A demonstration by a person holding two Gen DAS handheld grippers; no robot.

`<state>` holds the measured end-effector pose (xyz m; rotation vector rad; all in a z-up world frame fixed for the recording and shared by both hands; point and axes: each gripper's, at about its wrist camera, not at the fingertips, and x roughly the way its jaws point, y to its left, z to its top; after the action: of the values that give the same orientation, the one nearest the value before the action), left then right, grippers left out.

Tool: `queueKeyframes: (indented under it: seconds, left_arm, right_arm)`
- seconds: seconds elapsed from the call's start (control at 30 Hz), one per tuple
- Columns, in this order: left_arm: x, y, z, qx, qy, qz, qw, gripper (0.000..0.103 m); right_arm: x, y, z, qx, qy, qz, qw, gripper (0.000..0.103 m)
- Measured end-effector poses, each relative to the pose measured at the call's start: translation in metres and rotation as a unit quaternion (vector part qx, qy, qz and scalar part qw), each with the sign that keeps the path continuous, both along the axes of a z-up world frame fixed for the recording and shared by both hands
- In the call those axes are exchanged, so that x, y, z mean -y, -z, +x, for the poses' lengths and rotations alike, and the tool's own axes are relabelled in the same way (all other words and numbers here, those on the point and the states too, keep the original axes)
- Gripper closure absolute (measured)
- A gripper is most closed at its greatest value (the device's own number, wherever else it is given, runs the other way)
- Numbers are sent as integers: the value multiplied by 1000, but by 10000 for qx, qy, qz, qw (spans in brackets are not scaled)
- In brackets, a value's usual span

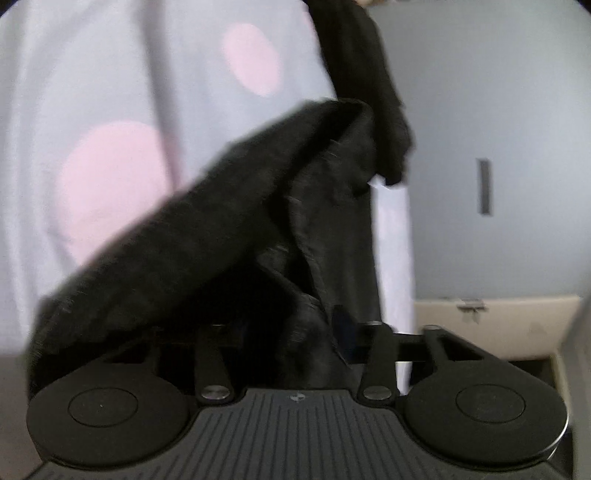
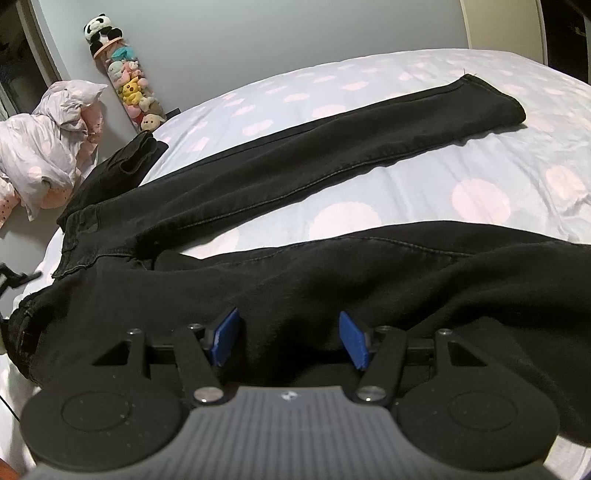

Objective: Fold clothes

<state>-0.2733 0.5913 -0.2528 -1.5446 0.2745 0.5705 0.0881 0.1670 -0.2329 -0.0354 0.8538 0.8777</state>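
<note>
Non-task items I can see around the bed

I count a pale bedsheet (image 2: 406, 155) with pink dots, a crumpled pink-dotted bedding bundle (image 2: 44, 147) lying off its far left corner, a clear tube of plush toys (image 2: 129, 85) leaning on the grey wall (image 2: 258, 33) with a panda plush (image 2: 99, 31) on top, and, in my left view, a cream drawer unit (image 1: 498, 317).

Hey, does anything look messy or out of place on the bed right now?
The black jeans lie unfolded, legs splayed apart on the dotted sheet. A crumpled bundle of bedding sits heaped at the far left. Nothing looks spilled or damaged.
</note>
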Motion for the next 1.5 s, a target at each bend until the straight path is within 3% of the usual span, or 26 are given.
queueKeyframes:
  seconds: [0.1, 0.17, 0.27, 0.33, 0.37, 0.43, 0.53, 0.67, 0.87, 1.03, 1.1, 1.23, 1.5]
  left_arm:
    - [6, -21, 8, -565, 2, 856, 9947, 83]
    - [18, -47, 15, -935, 137, 1708, 9808, 85]
    - [37, -69, 39, -1865, 320, 2845, 9398, 88]
    - [43, -62, 59, -2591, 437, 3177, 9111, 88]
    - [43, -55, 68, -2844, 530, 3219, 9015, 88]
    - [42, -47, 79, -3111, 641, 3227, 8916, 86]
    - [42, -46, 71, -3168, 585, 3191, 8913, 77]
    - [51, -62, 59, -3210, 269, 3335, 8860, 48]
    - [79, -90, 46, -3242, 93, 3735, 8691, 48]
    - [98, -96, 49, -3197, 234, 3693, 8723, 48]
    - [103, -96, 54, -3294, 293, 3705, 8680, 48]
    - [112, -90, 58, -3156, 438, 3501, 8809, 48]
    - [129, -80, 64, -3264, 362, 3421, 8804, 48]
  right_arm:
    - [0, 0, 0, 14, -4, -9, 10000, 40]
    - [0, 0, 0, 7, 2, -8, 10000, 40]
    - [0, 1, 0, 6, -1, -4, 10000, 40]
    - [0, 1, 0, 4, -2, 0, 10000, 39]
    - [0, 1, 0, 5, -2, -2, 10000, 39]
    - [-1, 0, 0, 10, -2, -13, 10000, 39]
    - [1, -7, 0, 20, 6, -58, 10000, 39]
    - [19, -33, 9, -122, 16, 7, 9999, 39]
    - [72, -94, 57, -98, 567, -343, 9978, 39]
    - [126, -123, 106, 59, 1027, -1152, 9880, 39]
    - [147, -121, 123, 17, 1151, -1444, 9828, 39]
    - [184, -98, 161, -661, 1545, -1704, 9709, 39]
    - [213, -26, 230, -1899, 2116, -1775, 9422, 40]
